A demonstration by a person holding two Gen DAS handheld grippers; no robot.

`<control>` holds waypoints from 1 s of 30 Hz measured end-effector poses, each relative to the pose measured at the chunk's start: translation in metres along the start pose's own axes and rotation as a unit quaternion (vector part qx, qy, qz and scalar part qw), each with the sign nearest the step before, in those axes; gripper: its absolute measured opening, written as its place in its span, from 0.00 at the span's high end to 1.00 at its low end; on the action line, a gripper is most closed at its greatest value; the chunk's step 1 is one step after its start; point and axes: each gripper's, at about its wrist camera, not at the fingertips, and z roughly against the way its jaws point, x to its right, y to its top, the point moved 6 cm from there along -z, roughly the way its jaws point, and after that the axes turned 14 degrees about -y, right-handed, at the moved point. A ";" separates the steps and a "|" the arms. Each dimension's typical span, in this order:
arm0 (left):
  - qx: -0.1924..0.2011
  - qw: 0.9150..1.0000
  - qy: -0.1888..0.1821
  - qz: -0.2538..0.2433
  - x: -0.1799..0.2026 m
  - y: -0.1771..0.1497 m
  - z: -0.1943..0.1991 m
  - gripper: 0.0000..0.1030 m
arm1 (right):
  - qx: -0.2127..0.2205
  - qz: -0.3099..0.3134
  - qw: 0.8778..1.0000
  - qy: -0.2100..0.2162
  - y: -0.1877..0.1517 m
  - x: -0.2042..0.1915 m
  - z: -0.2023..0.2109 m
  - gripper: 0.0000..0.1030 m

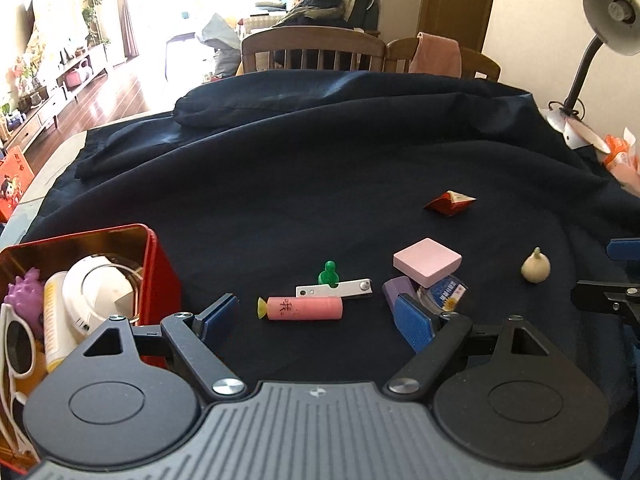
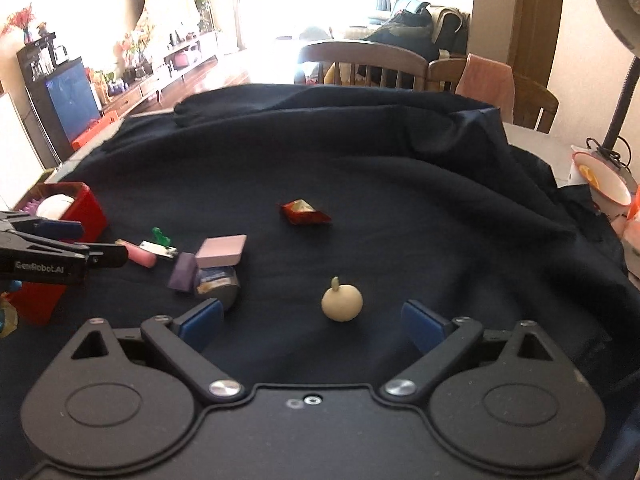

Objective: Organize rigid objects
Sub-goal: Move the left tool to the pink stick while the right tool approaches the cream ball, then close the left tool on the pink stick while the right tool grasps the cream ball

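Both claws were wide open: left point(image 1: 316, 316) framing the pink tube point(image 1: 304, 308) lower center, right point(image 2: 312, 320) near the garlic point(image 2: 342, 300)

Dark cloth point(image 1: 320, 168) is covering the worktop, bunching into folds at the far edge. Two wooden chairs point(image 1: 312, 50) are standing behind it, a pink towel point(image 1: 436, 54) hanging over the right one. Desk lamp point(image 1: 608, 16) is leaning in at far right, its base point(image 1: 576, 128) sitting beside the cloth. Bowl point(image 2: 604, 184) is sitting near the lamp base. Sofa point(image 1: 320, 0) is piled with clothes in the back room. TV cabinet point(image 1: 60, 92) is running along the left wall.
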 end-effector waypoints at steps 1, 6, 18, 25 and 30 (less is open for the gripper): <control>-0.003 1.000 0.002 -0.002 0.000 0.000 -0.004 0.18 | -0.002 0.003 1.000 -0.001 0.001 0.000 -0.004 0.09; -0.017 1.000 0.015 -0.009 -0.005 -0.001 -0.020 0.18 | -0.012 0.014 1.000 0.000 0.003 0.001 -0.022 0.14; -0.038 0.999 0.023 0.001 -0.020 0.000 -0.044 0.18 | -0.029 0.013 1.000 0.000 0.005 0.005 -0.055 0.26; -0.042 0.999 0.020 -0.003 -0.019 -0.001 -0.046 0.29 | -0.033 0.015 0.999 0.002 0.005 0.007 -0.061 0.40; -0.050 0.998 0.025 -0.004 -0.021 -0.001 -0.048 0.41 | -0.034 0.011 0.999 0.000 0.005 0.009 -0.063 0.49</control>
